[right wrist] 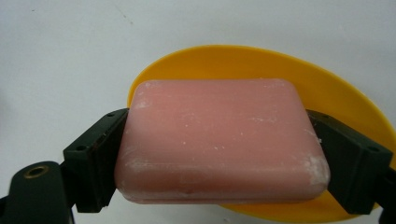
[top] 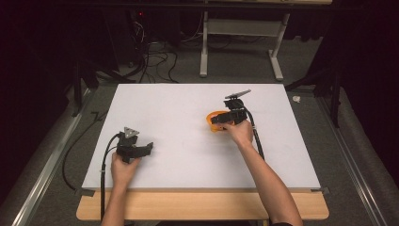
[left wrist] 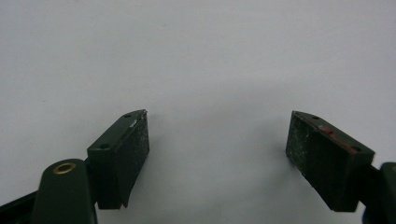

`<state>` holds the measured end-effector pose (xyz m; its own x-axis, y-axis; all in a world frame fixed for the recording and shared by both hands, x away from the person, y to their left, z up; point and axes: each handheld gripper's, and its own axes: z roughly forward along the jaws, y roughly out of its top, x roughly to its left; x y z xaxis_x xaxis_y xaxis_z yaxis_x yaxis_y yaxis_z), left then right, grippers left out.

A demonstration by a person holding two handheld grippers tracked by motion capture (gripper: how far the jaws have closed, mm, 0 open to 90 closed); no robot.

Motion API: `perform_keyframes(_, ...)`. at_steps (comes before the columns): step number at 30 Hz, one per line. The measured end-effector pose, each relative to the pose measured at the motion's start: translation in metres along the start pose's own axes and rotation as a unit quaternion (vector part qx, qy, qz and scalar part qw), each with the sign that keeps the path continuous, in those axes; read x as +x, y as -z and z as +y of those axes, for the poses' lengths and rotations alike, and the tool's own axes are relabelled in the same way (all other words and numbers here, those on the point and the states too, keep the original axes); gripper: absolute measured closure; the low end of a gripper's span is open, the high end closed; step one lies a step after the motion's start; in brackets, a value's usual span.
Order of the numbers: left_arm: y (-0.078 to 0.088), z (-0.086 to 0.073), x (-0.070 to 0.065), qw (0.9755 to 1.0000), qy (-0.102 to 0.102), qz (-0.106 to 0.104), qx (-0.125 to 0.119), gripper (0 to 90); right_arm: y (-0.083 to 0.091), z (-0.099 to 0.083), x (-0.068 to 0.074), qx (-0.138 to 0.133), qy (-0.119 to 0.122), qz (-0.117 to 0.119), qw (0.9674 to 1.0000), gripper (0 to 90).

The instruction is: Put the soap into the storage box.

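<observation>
Soap [right wrist: 222, 140] is clamped between the right gripper [right wrist: 224, 154] jaws, right over the yellow dish [right wrist: 327, 93], grab done, set-down or lift-away left to go, while the left gripper [left wrist: 217, 149] gapes idle.

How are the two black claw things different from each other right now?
The right gripper is shut on a pink soap bar, while the left gripper is open and holds nothing. The right gripper hangs over a yellow dish; the left gripper has just bare white table under it. Both have two black jaws, each held in one hand.
</observation>
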<state>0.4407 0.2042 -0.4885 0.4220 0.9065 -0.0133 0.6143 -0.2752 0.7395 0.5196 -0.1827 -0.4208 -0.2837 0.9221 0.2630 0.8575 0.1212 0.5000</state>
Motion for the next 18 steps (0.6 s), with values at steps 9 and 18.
perform_keyframes(9, 0.0000, 0.0000, -0.0001, 1.0000, -0.001, 0.000, 0.000, 21.8, -0.0022, -0.0005, -0.0014, -0.002, -0.009, -0.002, 1.0000, 13.3)
perform_keyframes(18, -0.0001, -0.0001, -0.0001, 1.0000, 0.000, 0.000, -0.001, 21.8, -0.0039, -0.0007, -0.0022, -0.002, -0.008, -0.010, 0.9999, 13.2)
